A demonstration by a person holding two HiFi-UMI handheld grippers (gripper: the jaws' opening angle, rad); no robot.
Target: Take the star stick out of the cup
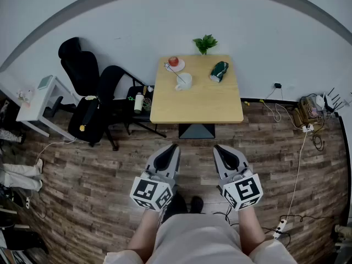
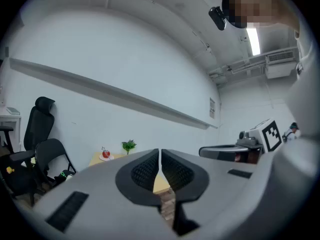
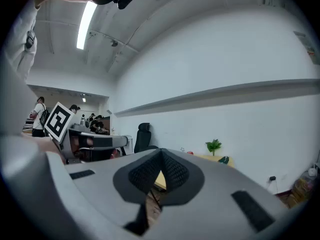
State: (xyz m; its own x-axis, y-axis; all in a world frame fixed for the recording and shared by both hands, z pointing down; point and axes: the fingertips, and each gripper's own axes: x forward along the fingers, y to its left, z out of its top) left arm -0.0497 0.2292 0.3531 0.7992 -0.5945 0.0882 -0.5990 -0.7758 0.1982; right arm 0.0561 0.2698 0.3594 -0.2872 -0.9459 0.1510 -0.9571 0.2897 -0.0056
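Note:
A white cup (image 1: 184, 82) stands on the far part of the wooden table (image 1: 198, 104), and a thin stick (image 1: 174, 73) leans out of it to the upper left. The stick's small star tip (image 2: 103, 148) shows faintly in the left gripper view. My left gripper (image 1: 175, 146) and right gripper (image 1: 216, 146) are held side by side over the floor, well short of the table. Both point toward it. The left gripper (image 2: 159, 152) has its jaws pressed together with nothing between them. So has the right gripper (image 3: 161, 152).
On the table are a plate with a red fruit (image 1: 174, 63), a green object lying on its side (image 1: 219, 71) and a small plant (image 1: 205, 43) at the back edge. Black office chairs (image 1: 91, 92) stand to the left. Cables and a power strip (image 1: 283, 224) lie on the floor to the right.

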